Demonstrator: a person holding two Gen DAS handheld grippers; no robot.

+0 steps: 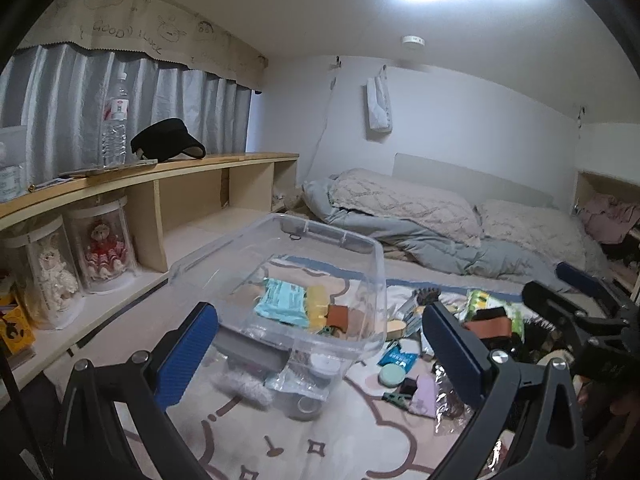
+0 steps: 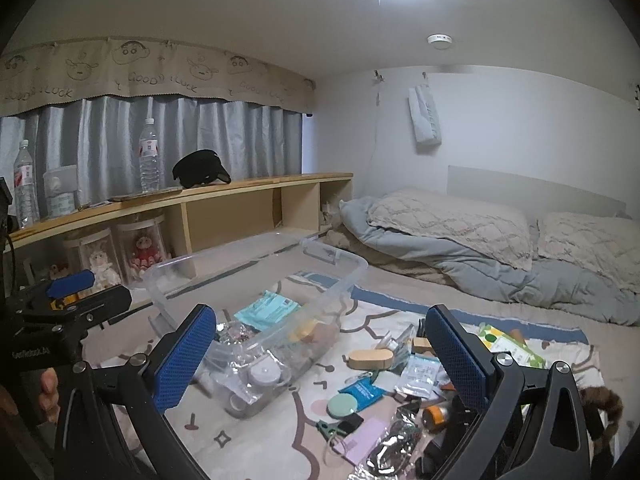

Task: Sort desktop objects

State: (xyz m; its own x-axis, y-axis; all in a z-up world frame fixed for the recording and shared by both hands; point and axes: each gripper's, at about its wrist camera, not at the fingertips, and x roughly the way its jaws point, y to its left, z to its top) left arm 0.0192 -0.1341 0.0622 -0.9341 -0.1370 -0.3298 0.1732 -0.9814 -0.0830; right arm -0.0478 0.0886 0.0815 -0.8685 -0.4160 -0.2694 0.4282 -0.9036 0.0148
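1. Two tools are in view. The left tool (image 1: 320, 354) and the right tool (image 2: 320, 356) both stand spread wide, blue textured pads apart, with nothing gripped.
2. One clear plastic bin (image 1: 362, 254) with rounded corners sits on the patterned blanket (image 2: 280, 432) on the bed, ahead of the left tool. Inside it lie a teal packet (image 1: 282, 300), a yellow piece and a brown piece.
3. Scattered to the bin's right on the blanket are the loose objects: one round mint-green disc (image 2: 341, 405), one oblong wooden case (image 2: 370, 358), one blue sachet (image 2: 362, 392), one crinkled foil bag (image 2: 394, 446) and one green-and-yellow pack (image 2: 510, 344).
4. Two water bottles (image 2: 149, 156) and one black visor (image 2: 200, 169) stand on the wooden shelf (image 2: 256, 185). Two dolls in clear cylinders sit beneath.
5. Only the right wrist view shows the second bottle, an orange-capped jar (image 2: 434, 414) and a person's fingers at the left edge. Only the left wrist view shows the pink clothes (image 1: 608, 216).
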